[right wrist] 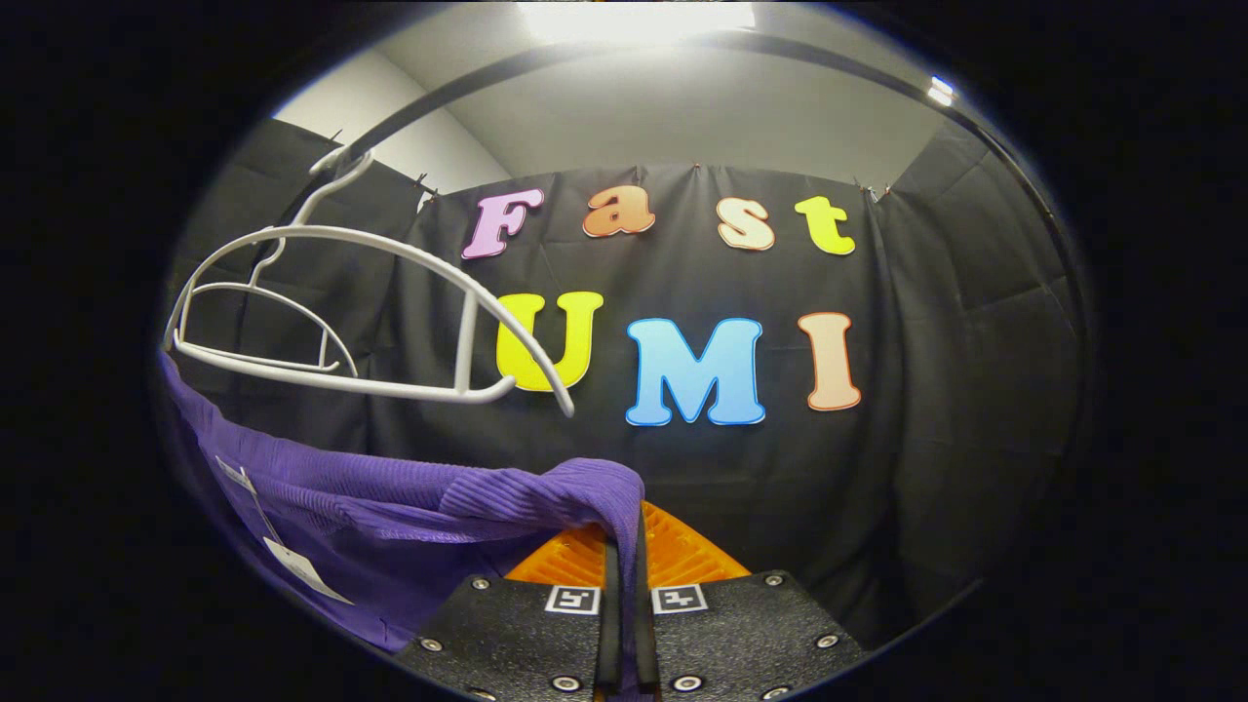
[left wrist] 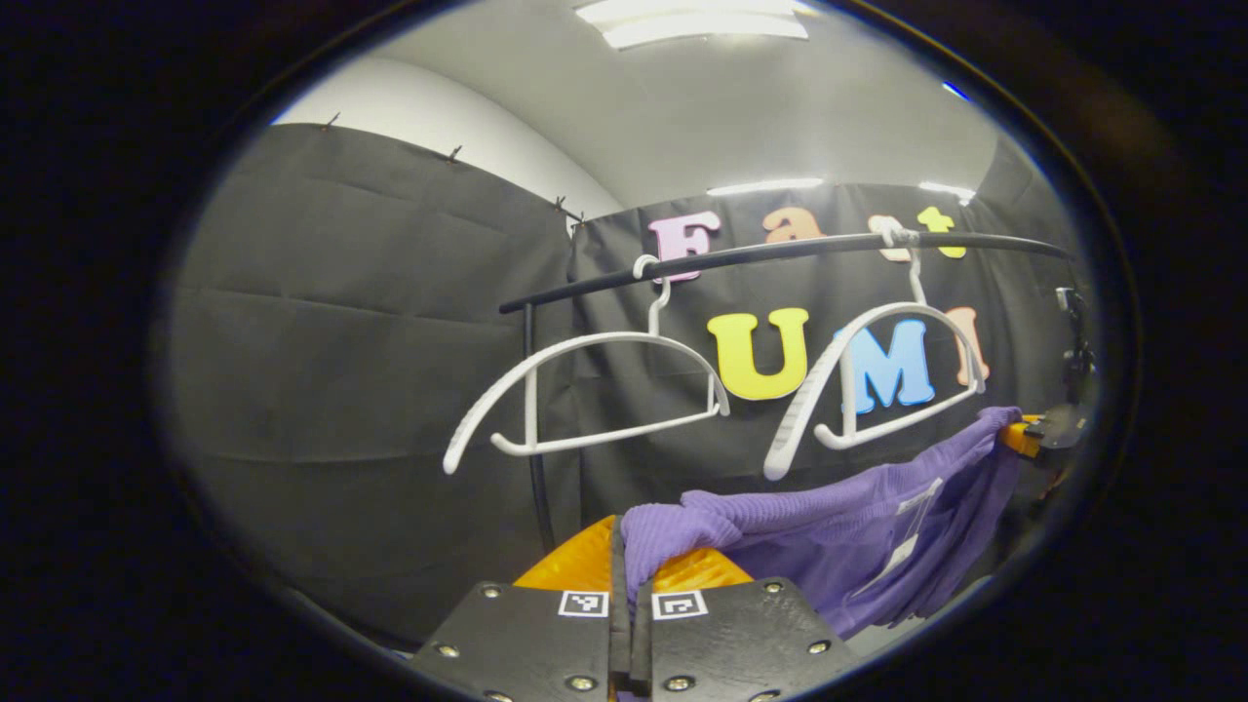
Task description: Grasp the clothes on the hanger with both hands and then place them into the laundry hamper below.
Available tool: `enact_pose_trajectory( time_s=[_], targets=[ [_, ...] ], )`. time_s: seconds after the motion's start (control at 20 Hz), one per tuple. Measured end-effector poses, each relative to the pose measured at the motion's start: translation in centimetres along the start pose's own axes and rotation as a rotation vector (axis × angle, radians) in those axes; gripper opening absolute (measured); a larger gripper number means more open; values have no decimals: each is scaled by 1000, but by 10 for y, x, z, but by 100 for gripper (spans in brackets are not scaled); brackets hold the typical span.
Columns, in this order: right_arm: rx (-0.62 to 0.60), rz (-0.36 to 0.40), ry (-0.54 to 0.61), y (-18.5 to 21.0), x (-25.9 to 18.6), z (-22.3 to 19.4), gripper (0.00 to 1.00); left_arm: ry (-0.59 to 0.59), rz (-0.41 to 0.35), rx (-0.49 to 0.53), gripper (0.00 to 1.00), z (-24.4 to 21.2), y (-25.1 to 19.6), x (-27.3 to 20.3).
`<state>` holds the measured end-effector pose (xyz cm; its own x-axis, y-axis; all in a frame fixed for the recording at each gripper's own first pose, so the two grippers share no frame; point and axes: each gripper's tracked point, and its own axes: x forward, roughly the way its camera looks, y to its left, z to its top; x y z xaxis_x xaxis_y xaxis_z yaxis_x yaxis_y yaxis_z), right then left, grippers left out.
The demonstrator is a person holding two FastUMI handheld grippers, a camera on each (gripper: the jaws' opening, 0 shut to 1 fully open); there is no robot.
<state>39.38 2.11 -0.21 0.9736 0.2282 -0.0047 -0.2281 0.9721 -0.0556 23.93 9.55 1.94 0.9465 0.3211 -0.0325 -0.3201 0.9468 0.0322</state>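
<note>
A purple ribbed garment (left wrist: 829, 526) hangs stretched between my two grippers, below the hangers and free of them. My left gripper (left wrist: 629, 561) is shut on one shoulder of it, with cloth bunched between the fingers. In the right gripper view the same purple garment (right wrist: 390, 507) sags to the left, a white tag (right wrist: 302, 570) dangling from it, and my right gripper (right wrist: 624, 546) is shut on its other shoulder. The right gripper (left wrist: 1048, 434) also appears far right in the left gripper view, holding the cloth's end. Two bare white hangers (left wrist: 595, 390) (left wrist: 877, 380) hang on a black rail (left wrist: 780, 255).
The black rail's upright post (left wrist: 531, 409) stands behind the left hanger. The nearer white hanger (right wrist: 370, 322) is up and to the left in the right gripper view, with the second hanger (right wrist: 263, 331) behind it. Black cloth walls close the booth on all sides.
</note>
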Motion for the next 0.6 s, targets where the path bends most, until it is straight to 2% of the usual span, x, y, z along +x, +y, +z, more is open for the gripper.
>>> enact_pose_trajectory(
  time_s=[0.2,0.4,0.45,0.5,0.6],
  targets=[
    [11,-3,-2,4,-33,7,5,-7,-26,-8,1,1,6,-29],
    [36,-3,-44,12,-78,31,5,-29,-63,-9,1,13,3,-50],
    [39,-1,-49,16,-89,37,5,-37,-78,-15,6,16,1,-56],
    [42,0,-56,19,-99,41,5,-44,-92,-24,1,20,-2,-61],
    [51,4,-71,27,-120,50,5,-57,-122,-36,0,26,-7,-71]
  ],
)
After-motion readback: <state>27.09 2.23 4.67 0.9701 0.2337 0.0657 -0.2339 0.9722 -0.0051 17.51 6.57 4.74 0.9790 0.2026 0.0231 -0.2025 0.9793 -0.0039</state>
